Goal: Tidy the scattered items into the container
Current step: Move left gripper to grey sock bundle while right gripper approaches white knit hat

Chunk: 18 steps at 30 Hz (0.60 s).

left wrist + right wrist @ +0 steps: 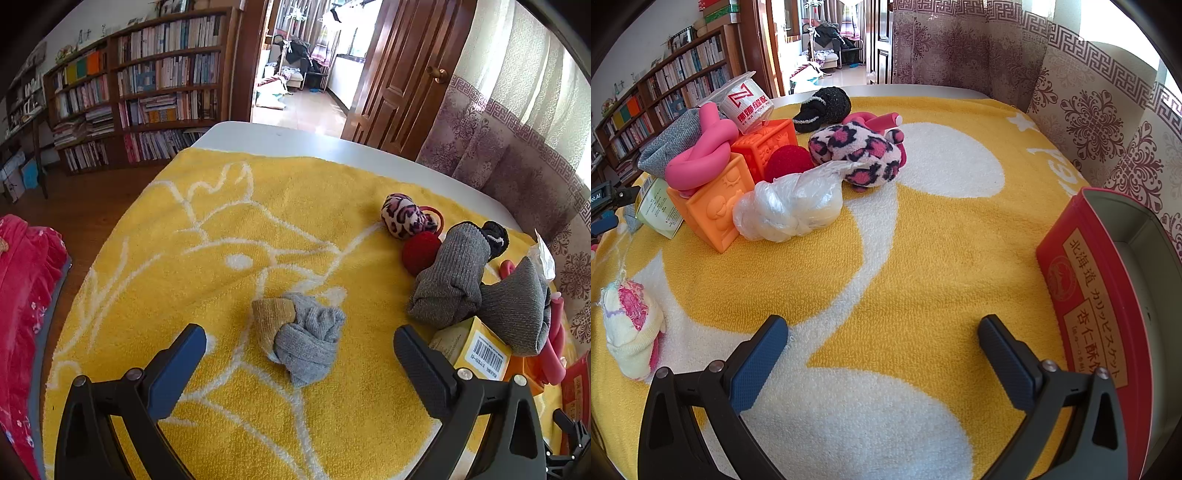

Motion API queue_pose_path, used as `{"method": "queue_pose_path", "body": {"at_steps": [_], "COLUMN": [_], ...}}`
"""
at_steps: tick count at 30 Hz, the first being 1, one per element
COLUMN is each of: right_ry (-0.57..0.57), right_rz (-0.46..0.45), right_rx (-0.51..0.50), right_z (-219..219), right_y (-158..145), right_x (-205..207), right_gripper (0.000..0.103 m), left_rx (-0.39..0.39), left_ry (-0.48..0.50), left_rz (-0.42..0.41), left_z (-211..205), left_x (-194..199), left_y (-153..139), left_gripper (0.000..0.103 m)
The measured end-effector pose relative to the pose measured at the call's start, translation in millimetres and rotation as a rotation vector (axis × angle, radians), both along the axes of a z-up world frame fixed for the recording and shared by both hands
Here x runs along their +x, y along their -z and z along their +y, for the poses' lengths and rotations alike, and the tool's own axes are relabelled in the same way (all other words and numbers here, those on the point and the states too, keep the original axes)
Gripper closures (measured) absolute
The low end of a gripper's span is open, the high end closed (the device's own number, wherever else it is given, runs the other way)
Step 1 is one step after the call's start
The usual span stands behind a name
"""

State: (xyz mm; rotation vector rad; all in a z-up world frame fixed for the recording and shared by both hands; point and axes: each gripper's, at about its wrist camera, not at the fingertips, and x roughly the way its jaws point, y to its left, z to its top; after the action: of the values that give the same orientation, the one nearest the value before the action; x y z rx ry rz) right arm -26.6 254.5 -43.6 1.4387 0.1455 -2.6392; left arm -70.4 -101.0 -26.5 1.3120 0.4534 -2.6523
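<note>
L gripper [300, 341]: fingers spread, empty, poised over grey/tan sock bundle [301, 334] near-centre on towel [207, 236], prob. next pick. R gripper [882, 338]: fingers spread, empty. Red tin [1086, 280] near right, open, awaiting items; toy pile [738, 173] far left.

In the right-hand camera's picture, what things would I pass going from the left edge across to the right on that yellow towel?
White-and-pink knitted bundle → orange embossed cube → knotted clear plastic bag → pink leopard-print plush → red tin.
</note>
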Motion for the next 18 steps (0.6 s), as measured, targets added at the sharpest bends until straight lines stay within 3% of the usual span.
{"method": "queue_pose_path", "body": {"at_steps": [5, 12, 16, 18], "right_ry": [0.0, -0.001, -0.001, 0.0], "right_rz": [0.0, 0.0, 0.0, 0.0], "right_rx": [0.0, 0.0, 0.0, -0.002], "right_z": [0.0, 0.1, -0.7, -0.8], "right_y": [-0.2, -0.1, -0.3, -0.2], "right_x": [0.0, 0.0, -0.4, -0.5], "right_gripper": [0.0, 0.0, 0.0, 0.0], "left_rx": [0.024, -0.042, -0.162, -0.162], "left_ry": [0.005, 0.015, 0.027, 0.029], "left_rz": [-0.018, -0.034, -0.104, -0.103], "left_z": [0.0, 8.9, 24.7, 25.4], "left_x": [-6.4, -10.3, -18.6, -19.0], "left_y": [13.7, 17.4, 23.5, 23.4], "left_gripper": [0.0, 0.0, 0.0, 0.0]}}
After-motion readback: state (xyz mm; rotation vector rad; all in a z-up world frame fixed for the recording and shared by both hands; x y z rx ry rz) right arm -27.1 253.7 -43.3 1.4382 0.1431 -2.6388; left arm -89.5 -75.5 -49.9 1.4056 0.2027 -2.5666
